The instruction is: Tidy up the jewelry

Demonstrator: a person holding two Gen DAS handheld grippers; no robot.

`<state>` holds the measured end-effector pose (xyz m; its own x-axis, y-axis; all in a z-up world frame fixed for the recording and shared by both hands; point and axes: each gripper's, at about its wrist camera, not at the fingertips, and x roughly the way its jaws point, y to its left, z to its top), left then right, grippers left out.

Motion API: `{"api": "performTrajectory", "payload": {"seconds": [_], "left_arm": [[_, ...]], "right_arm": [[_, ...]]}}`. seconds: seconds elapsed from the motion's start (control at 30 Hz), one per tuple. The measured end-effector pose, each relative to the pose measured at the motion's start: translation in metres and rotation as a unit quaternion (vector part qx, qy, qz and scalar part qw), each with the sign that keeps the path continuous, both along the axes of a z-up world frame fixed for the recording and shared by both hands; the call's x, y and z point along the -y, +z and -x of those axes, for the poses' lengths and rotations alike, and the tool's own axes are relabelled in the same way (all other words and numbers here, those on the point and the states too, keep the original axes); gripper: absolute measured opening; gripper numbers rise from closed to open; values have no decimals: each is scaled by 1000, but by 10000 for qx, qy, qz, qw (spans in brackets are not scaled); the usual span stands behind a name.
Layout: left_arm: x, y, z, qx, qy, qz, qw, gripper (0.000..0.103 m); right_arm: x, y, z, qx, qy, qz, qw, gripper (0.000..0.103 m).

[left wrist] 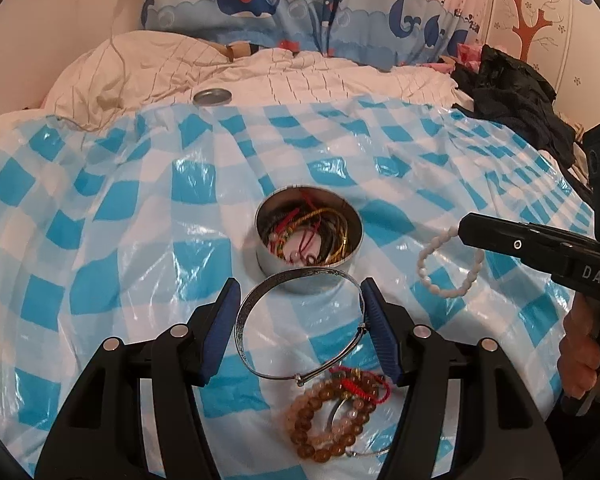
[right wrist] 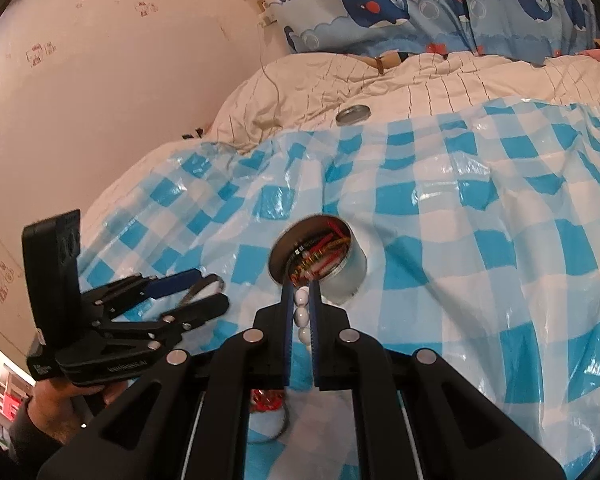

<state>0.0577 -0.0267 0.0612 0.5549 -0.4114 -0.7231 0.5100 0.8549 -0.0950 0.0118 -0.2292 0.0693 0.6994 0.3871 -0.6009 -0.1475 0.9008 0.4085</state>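
A: Where do things stand?

B: The tin sits mid-sheet, open, already holding cords and gold bangles. Its lid lies well apart at 12 o'clock, up on the quilt. The right gripper is clamped on the white bracelet, which hangs from its tips at 3 o'clock of the tin. In the right wrist view the beads are pinched between the blue pads, with the tin's mouth just ahead.

A: And the left?

B: The left gripper stands apart, fingers either side of the bangle. The bangle's far edge lies against the tin's near wall at 6 o'clock. Whether the pads touch it I cannot tell; it looks loose. The bead pile lies nearer the camera, tangled with a red cord.

A: How should the drop go?

B: I'd carry the white bracelet fully over the rim before letting go, low enough that the loop falls inside and doesn't drape on the edge. The checked sheet is slick plastic on soft bedding, so a knock could tip the tin. For the bangle, close across its width gently; it's springy metal and may skid or twist out.

A: Any writing?

B: "DAS" on the right gripper's body in the left wrist view. There is print on the left gripper's side in the other view, too blurred to read.
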Motion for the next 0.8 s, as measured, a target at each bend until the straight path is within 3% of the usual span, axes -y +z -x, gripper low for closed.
{"api": "performTrajectory", "payload": {"seconds": [0.27, 0.8], "left_arm": [[12, 3, -22, 42, 68, 72, 9999, 58], [52, -23, -73, -122, 219, 203, 9995, 59]], "right_arm": [[0, 17, -17, 201, -30, -242, 9995, 8], [17, 12, -34, 69, -79, -469, 9988, 8]]}}
